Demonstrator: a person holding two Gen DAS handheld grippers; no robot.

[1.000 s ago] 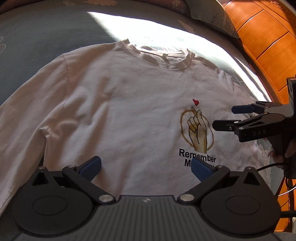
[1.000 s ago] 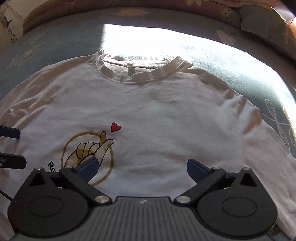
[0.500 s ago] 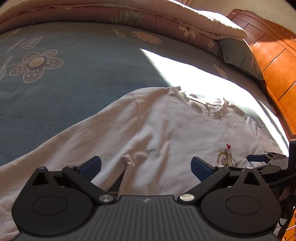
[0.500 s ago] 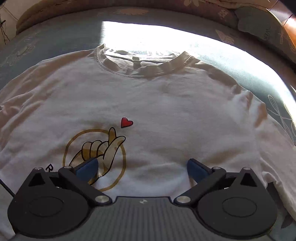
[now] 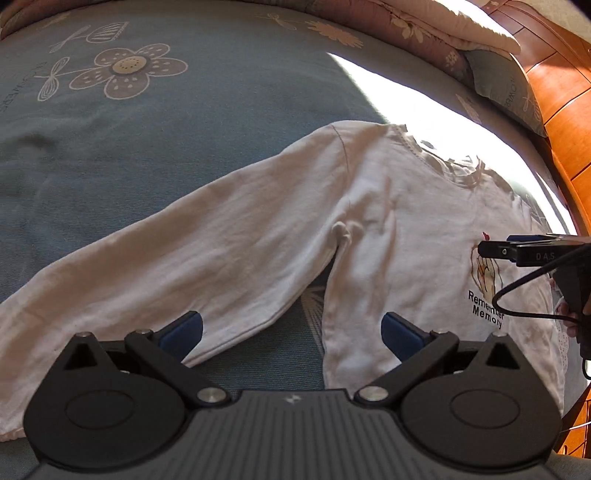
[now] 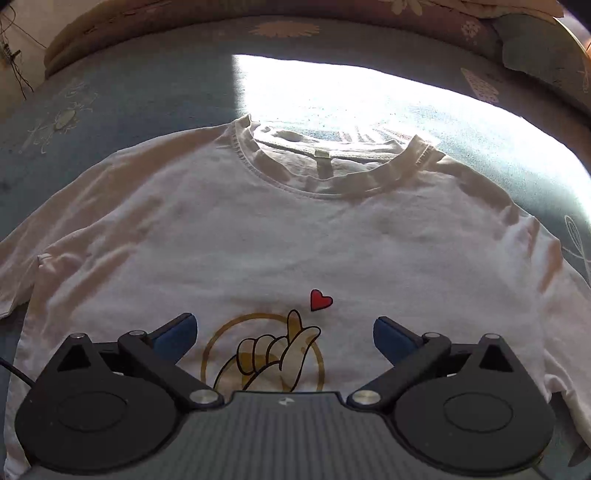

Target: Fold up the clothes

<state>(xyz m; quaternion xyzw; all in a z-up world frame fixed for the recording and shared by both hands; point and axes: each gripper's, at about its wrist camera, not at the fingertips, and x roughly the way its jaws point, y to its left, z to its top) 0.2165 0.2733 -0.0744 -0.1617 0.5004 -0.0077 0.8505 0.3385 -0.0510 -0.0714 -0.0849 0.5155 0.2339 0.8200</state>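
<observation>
A white long-sleeved shirt (image 5: 388, 229) lies flat, front up, on the blue bedspread (image 5: 147, 147). Its chest print shows a hand, a red heart (image 6: 320, 299) and the words "Remember Memory" (image 5: 485, 314). One long sleeve (image 5: 166, 258) stretches out to the left. My left gripper (image 5: 291, 330) is open above the gap between that sleeve and the shirt's side, holding nothing. My right gripper (image 6: 282, 334) is open over the hand print (image 6: 266, 354), empty. It also shows from the side as the right gripper (image 5: 517, 247) at the left wrist view's right edge.
A folded quilt (image 5: 424, 26) and a pillow (image 5: 506, 88) lie at the head of the bed. A wooden bed frame (image 5: 561, 110) runs along the right. Strong sunlight (image 6: 369, 99) falls across the bedspread beyond the collar (image 6: 325, 173). A cable (image 5: 524, 291) hangs from the right gripper.
My left gripper has swung left, from over the shirt's chest to over the left sleeve and armpit. My right gripper has shifted left, centring on the hand print. Both stay open.
</observation>
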